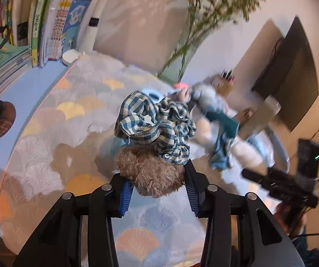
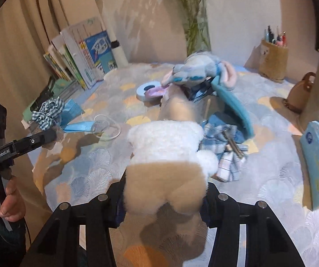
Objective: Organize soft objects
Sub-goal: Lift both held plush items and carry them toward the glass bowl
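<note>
Left wrist view: left gripper (image 1: pixel 158 185) clamped on a brown fuzzy toy (image 1: pixel 151 173), blue pads pressing its sides; blue checked cloth (image 1: pixel 157 124) bunched on the far side of the toy, above the fan-patterned mat (image 1: pixel 48 115); books (image 1: pixel 39 26) far left, right gripper (image 1: pixel 279 183) blurred at the right.

Right wrist view: right gripper (image 2: pixel 161 202) closed on the beige rear of a plush doll (image 2: pixel 166 155) in a white fleece top; grey-blue head (image 2: pixel 198 70) at the far end; face mask (image 2: pixel 81 126) lying left on the mat; pen holder (image 2: pixel 273 60) far right.
</note>
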Action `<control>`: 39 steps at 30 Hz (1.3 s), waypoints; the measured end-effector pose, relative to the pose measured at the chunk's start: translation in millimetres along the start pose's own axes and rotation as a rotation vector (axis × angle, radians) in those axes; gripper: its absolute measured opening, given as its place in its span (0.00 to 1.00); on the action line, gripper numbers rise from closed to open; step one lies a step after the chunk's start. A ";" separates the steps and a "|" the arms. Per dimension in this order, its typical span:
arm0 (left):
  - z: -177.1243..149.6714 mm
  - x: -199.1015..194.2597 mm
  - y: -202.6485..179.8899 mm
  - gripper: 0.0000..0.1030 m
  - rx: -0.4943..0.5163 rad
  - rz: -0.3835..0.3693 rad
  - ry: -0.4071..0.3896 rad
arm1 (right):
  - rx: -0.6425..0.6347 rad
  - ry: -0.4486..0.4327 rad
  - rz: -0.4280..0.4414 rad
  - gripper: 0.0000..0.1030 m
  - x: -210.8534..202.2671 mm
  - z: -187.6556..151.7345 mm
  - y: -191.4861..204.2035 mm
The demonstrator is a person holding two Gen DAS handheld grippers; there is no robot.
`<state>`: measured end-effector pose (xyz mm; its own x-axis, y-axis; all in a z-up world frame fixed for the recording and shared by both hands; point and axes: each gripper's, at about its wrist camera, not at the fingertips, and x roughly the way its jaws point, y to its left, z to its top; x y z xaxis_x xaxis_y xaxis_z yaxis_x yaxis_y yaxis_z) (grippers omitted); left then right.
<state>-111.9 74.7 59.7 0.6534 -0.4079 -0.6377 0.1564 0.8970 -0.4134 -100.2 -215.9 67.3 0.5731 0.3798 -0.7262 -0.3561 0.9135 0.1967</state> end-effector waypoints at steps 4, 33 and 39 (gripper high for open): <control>-19.0 24.3 7.2 0.41 0.026 0.135 0.109 | 0.019 0.002 -0.009 0.49 -4.9 -8.1 -10.0; -17.4 -36.7 -7.1 0.36 0.118 0.168 -0.052 | -0.025 0.016 0.018 0.50 -5.0 -25.5 -8.0; 9.6 -49.9 -60.3 0.36 0.189 0.077 -0.141 | 0.037 -0.114 0.023 0.50 -47.8 -14.9 -28.7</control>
<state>-146.8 42.6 122.7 0.7635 -0.3208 -0.5605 0.2293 0.9460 -0.2292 -128.4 -262.5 86.6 0.6463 0.4124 -0.6421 -0.3433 0.9086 0.2381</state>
